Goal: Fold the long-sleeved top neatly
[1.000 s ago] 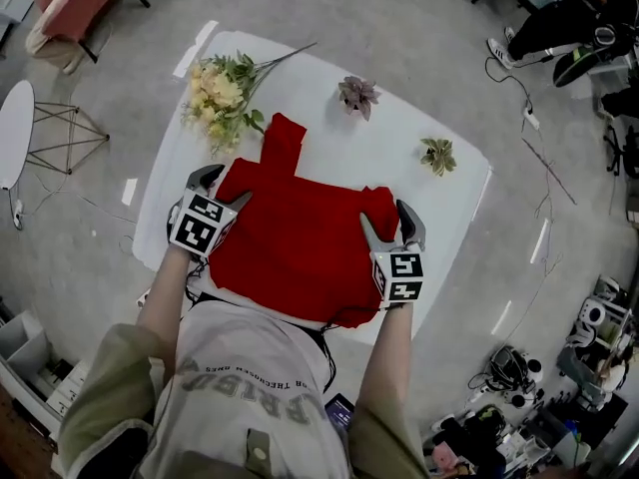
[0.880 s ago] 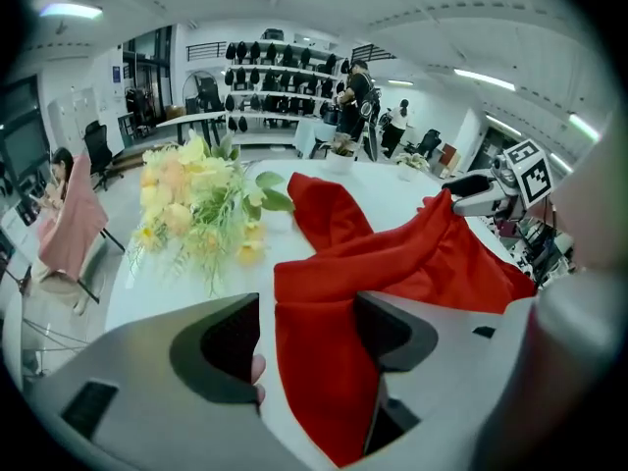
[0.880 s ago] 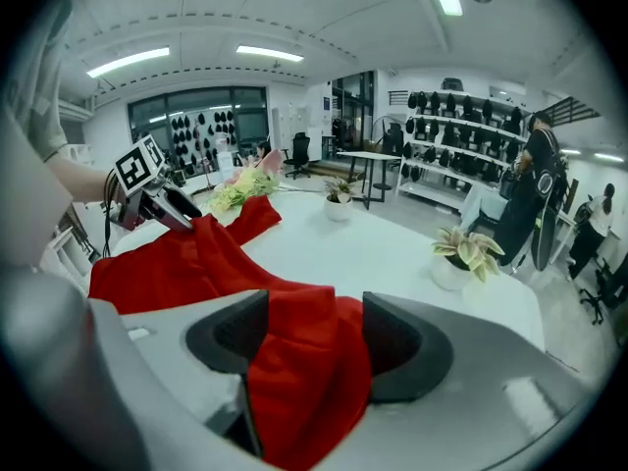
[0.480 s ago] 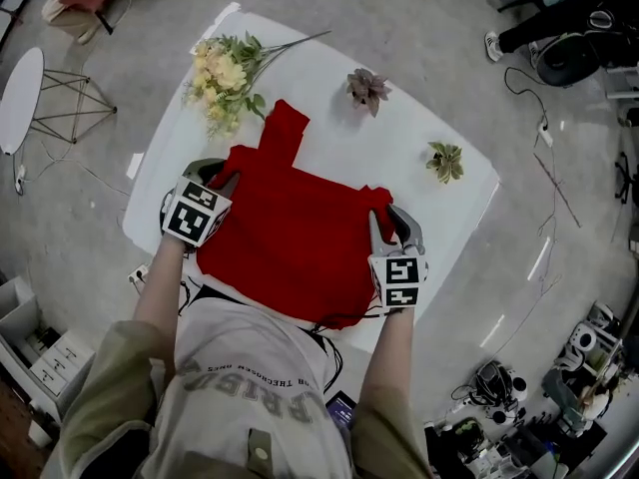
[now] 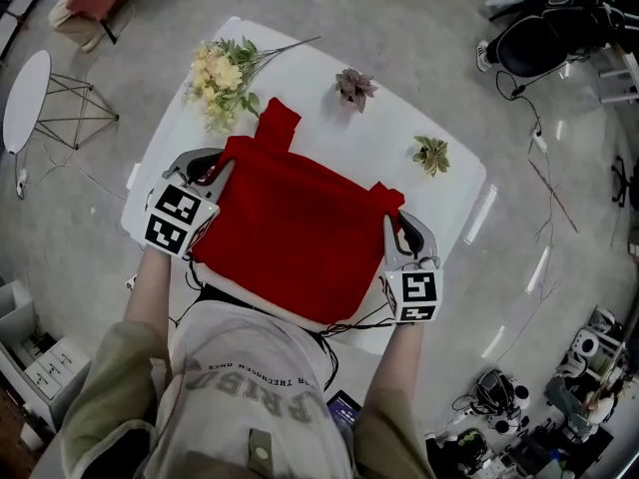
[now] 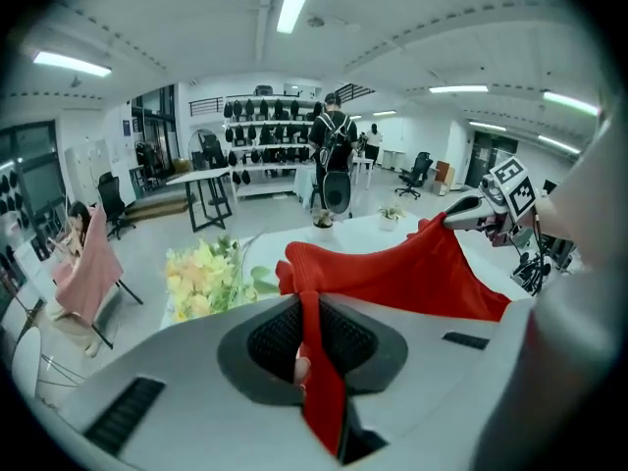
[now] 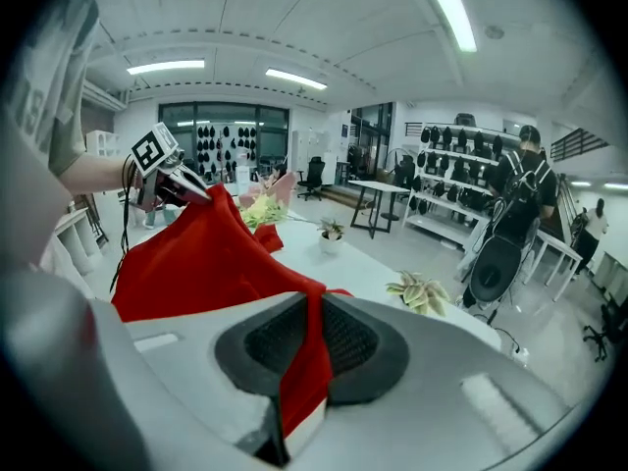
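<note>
A red long-sleeved top (image 5: 295,233) lies partly lifted over the white table (image 5: 329,138), one folded sleeve (image 5: 276,128) pointing toward the far edge. My left gripper (image 5: 205,168) has just been closing and is shut on the top's left far corner; red cloth (image 6: 319,361) runs between its pads. My right gripper (image 5: 399,230) has also just been closing and is shut on the right far corner, with cloth (image 7: 306,356) pinched between its pads. The fabric stretches between both grippers above the table.
A bunch of yellow flowers (image 5: 222,78) lies at the table's far left. A small purple plant (image 5: 354,88) and a small green plant (image 5: 431,155) stand along the far side. Chairs, cables and equipment ring the table on the grey floor.
Both grippers closed on the top's far corners and rose, lifting that edge off the table. The cloth now hangs taut between them.
</note>
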